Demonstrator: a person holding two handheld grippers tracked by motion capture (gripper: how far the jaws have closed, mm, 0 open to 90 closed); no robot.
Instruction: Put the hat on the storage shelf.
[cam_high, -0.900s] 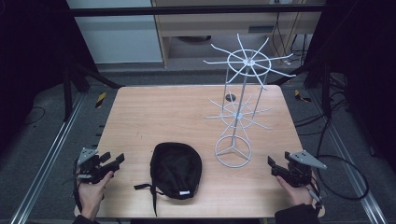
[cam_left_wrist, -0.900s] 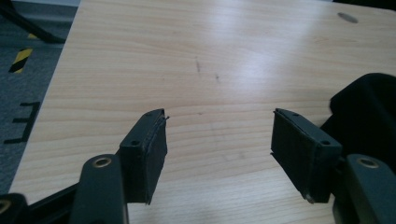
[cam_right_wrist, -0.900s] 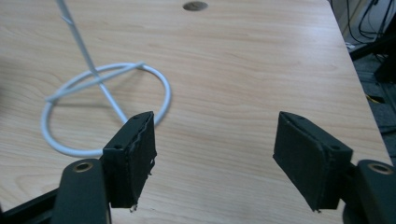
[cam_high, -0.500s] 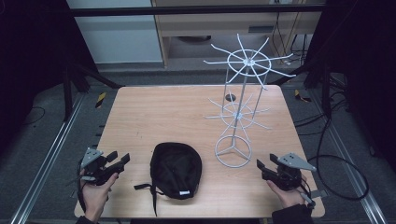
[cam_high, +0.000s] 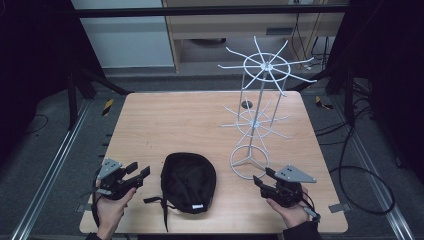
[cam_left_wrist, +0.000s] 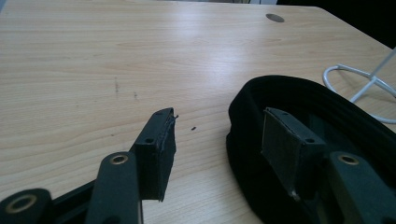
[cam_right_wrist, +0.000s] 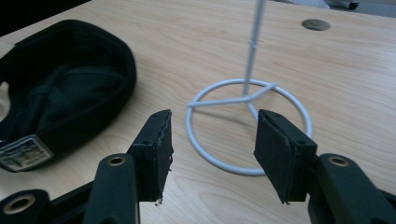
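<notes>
Both grippers have edged inward toward the black fabric cap (cam_high: 189, 182) lying upside down on the light wooden table (cam_high: 175, 120). Left gripper (cam_high: 139, 172) sits just left of it, right gripper (cam_high: 262, 179) beyond its right side by the white wire rack (cam_high: 257, 115); both have jaws apart, empty.

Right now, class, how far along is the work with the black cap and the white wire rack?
Nothing looks done: the black cap lies upside down on the table, apart from the white wire rack. The left gripper and right gripper point toward it, jaws open and empty. Grasping and moving remain.
</notes>
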